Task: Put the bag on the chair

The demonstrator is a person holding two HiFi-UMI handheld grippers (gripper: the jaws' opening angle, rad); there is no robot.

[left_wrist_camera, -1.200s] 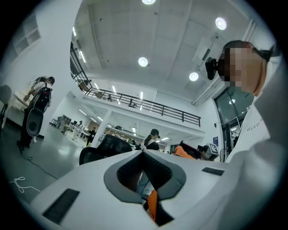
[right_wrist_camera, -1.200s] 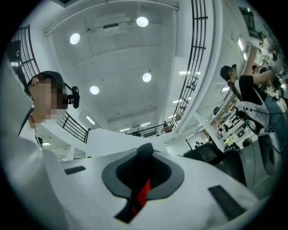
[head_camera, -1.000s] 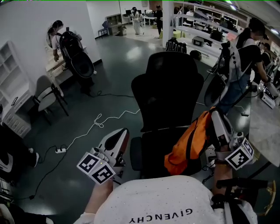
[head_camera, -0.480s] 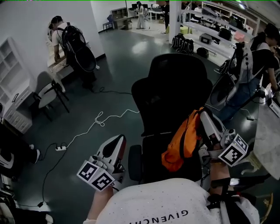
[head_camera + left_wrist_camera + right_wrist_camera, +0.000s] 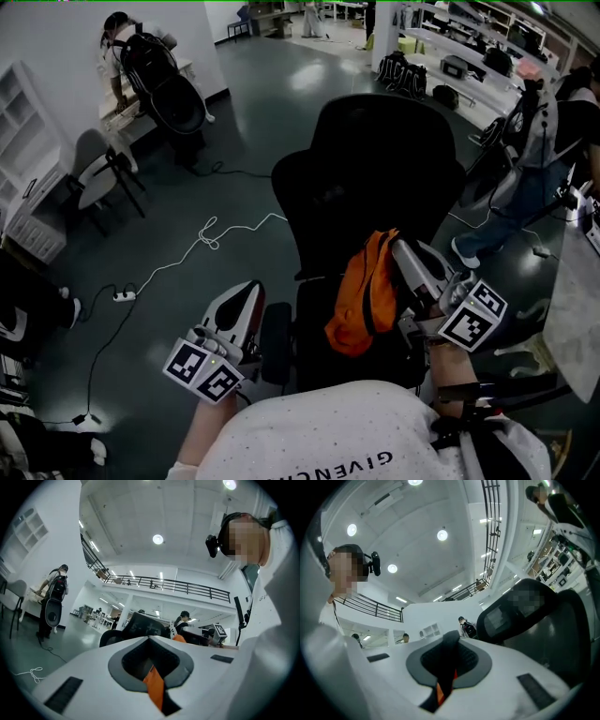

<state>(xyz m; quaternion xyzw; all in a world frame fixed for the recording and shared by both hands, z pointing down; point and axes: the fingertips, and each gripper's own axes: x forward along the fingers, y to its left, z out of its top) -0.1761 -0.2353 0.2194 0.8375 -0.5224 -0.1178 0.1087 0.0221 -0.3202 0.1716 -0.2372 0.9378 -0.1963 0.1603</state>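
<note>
Above the seat of the black chair (image 5: 375, 178), before its backrest, the orange bag (image 5: 361, 295) hangs by its dark strap, which the right gripper (image 5: 405, 255) clamps, likely to lower it onto the seat; left of the chair, the left gripper (image 5: 247, 298) hovers closed and empty

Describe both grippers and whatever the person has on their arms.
The left gripper and the right gripper share one design: smooth white shells tapering to the tip, with dark grey padded inner faces. Each carries a white cube printed with black square markers at its rear. The person wears a white speckled top with short sleeves.
</note>
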